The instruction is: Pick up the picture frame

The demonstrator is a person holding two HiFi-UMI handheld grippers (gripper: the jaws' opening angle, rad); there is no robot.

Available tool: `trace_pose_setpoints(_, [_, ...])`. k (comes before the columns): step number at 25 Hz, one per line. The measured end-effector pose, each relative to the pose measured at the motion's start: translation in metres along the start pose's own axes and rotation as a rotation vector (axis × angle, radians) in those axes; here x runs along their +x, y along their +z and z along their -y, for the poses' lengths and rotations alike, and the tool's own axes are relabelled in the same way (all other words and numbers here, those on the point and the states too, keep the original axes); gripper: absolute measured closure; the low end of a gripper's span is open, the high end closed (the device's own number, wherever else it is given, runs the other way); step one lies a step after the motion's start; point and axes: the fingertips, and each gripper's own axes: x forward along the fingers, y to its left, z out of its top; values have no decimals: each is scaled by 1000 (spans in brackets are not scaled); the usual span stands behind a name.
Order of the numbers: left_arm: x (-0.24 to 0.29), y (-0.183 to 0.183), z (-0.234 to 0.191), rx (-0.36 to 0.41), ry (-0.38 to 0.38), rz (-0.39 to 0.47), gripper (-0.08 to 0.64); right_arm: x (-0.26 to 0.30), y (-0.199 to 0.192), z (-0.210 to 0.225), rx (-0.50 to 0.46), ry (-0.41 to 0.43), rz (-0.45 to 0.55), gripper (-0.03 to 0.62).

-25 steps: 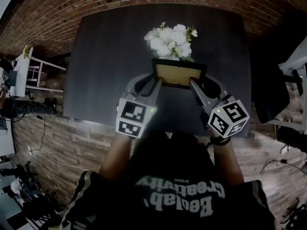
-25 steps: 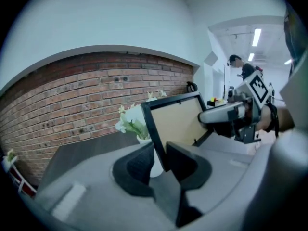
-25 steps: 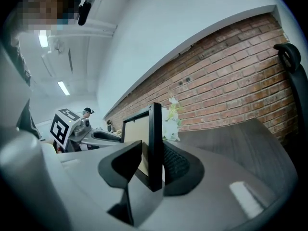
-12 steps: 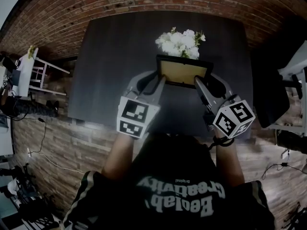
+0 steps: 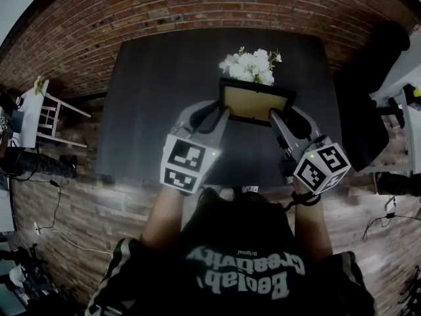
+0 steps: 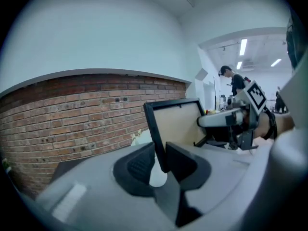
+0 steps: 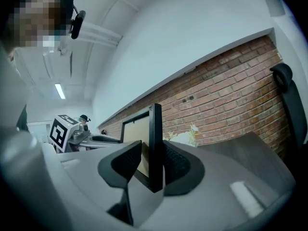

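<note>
The picture frame, black-edged with a tan back board, hangs above the dark table, held from both sides. My left gripper is shut on its left edge. My right gripper is shut on its right edge. In the left gripper view the frame stands upright between the pads of the left gripper, with the right gripper at its far side. In the right gripper view the frame's black edge is pinched by the right gripper.
A bunch of white flowers stands on the table just behind the frame. A brick wall runs along the table's far side. A black chair is at the right and a white stool at the left. A person stands far off.
Both grippers have risen with the frame between them. It now sits higher and farther out, overlapping the flowers in the head view.
</note>
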Motion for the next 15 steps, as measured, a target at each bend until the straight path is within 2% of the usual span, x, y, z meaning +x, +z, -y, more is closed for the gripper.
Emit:
trace_pose_setpoints(7, [-24,4,6,24,-34,31,486,-13,4,-26,-31,-35,22,453])
trace_pose_setpoints(15, [-39,-3,6,19,-56,45,486,-16,0,-42,-69,-41,10,453])
